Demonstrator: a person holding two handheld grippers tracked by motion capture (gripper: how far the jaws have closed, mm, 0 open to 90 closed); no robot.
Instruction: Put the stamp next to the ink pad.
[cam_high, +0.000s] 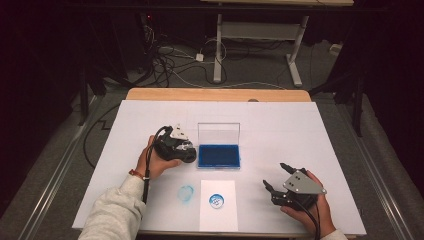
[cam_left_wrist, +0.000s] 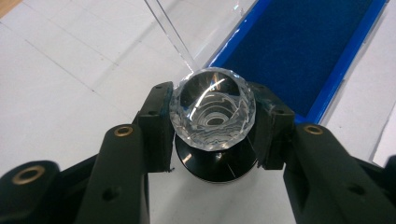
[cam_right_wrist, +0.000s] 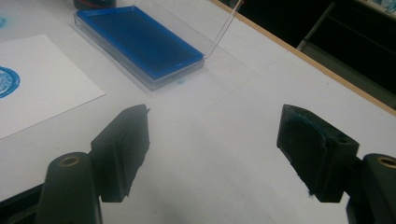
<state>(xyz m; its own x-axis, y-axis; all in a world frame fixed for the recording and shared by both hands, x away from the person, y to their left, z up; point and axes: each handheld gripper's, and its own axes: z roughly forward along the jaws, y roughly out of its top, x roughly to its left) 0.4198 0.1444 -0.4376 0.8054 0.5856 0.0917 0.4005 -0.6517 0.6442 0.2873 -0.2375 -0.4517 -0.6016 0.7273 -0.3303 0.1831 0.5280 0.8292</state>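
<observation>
My left gripper (cam_high: 187, 152) (cam_left_wrist: 212, 126) is shut on a clear faceted stamp knob (cam_left_wrist: 212, 109) with a black base (cam_left_wrist: 212, 165), just left of the blue ink pad (cam_high: 219, 156) (cam_left_wrist: 303, 46) (cam_right_wrist: 135, 39). The pad's clear lid (cam_high: 218, 133) (cam_right_wrist: 219, 28) stands open. A white paper sheet (cam_high: 218, 217) (cam_right_wrist: 42, 79) near the front edge bears a round blue print (cam_high: 216, 201) (cam_right_wrist: 5, 81). My right gripper (cam_high: 276, 176) (cam_right_wrist: 212, 149) is open at the front right, with nothing between its jaws.
A faint blue smudge (cam_high: 186, 194) marks the white table cover (cam_high: 280, 125) left of the paper. The wooden table edge (cam_high: 215, 94) lies at the back. Cables (cam_high: 170, 62) and a desk frame (cam_high: 260, 45) are on the floor beyond.
</observation>
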